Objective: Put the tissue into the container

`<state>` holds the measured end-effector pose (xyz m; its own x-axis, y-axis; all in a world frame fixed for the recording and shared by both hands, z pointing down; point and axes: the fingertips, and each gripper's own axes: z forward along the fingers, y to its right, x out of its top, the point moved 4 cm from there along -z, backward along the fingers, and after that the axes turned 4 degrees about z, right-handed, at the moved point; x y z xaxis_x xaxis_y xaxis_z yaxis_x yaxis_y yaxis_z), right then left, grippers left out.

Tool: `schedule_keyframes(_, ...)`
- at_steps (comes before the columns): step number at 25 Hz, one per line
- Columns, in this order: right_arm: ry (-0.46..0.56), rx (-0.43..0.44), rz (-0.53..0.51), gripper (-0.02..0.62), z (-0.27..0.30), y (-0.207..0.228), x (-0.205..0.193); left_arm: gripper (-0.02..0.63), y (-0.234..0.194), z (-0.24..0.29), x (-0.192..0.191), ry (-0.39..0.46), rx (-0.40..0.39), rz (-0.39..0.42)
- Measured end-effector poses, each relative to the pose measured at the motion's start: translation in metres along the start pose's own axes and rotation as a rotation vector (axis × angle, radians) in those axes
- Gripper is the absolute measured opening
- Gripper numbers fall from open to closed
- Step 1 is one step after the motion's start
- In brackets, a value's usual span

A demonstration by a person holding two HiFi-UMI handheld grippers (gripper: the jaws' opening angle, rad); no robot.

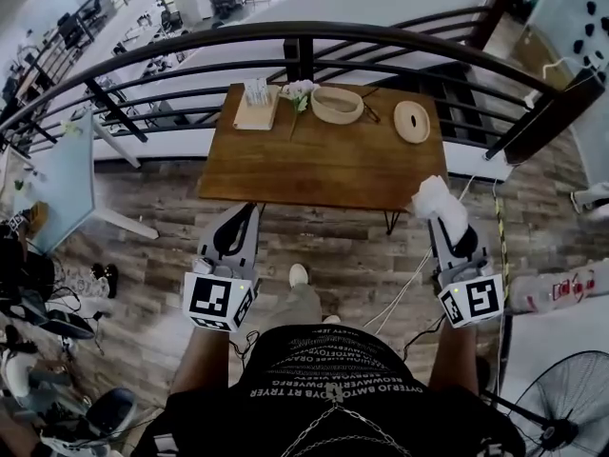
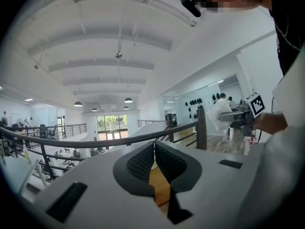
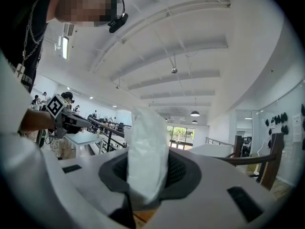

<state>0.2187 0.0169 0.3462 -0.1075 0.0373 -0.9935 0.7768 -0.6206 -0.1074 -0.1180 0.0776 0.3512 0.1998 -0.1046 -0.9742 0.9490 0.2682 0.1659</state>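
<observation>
A crumpled white tissue [image 1: 434, 197] sticks up from my right gripper [image 1: 442, 221], which is shut on it at the table's near right corner. In the right gripper view the tissue [image 3: 147, 147] fills the gap between the dark pads. My left gripper [image 1: 249, 210] is held in front of the table's near edge, shut with nothing in it; its pads [image 2: 143, 162] nearly meet. A round woven container [image 1: 337, 104] stands at the far side of the wooden table [image 1: 324, 165], with a round lid [image 1: 412, 121] lying to its right. Both grippers are well short of the container.
A tissue holder on a wooden tray [image 1: 256, 106] and a white flower [image 1: 299, 90] are at the table's far left. A dark metal railing [image 1: 285, 41] runs behind the table. A fan [image 1: 557, 417] stands at the lower right, with cables on the floor.
</observation>
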Motion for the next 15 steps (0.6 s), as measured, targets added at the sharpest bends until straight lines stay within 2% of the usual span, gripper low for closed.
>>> schedule_keyframes(15, -0.043, 0.011, 0.006, 0.117, 0.100, 0.024, 0.000, 0.031, -0.055, 0.103, 0.001, -0.018, -0.046, -0.026)
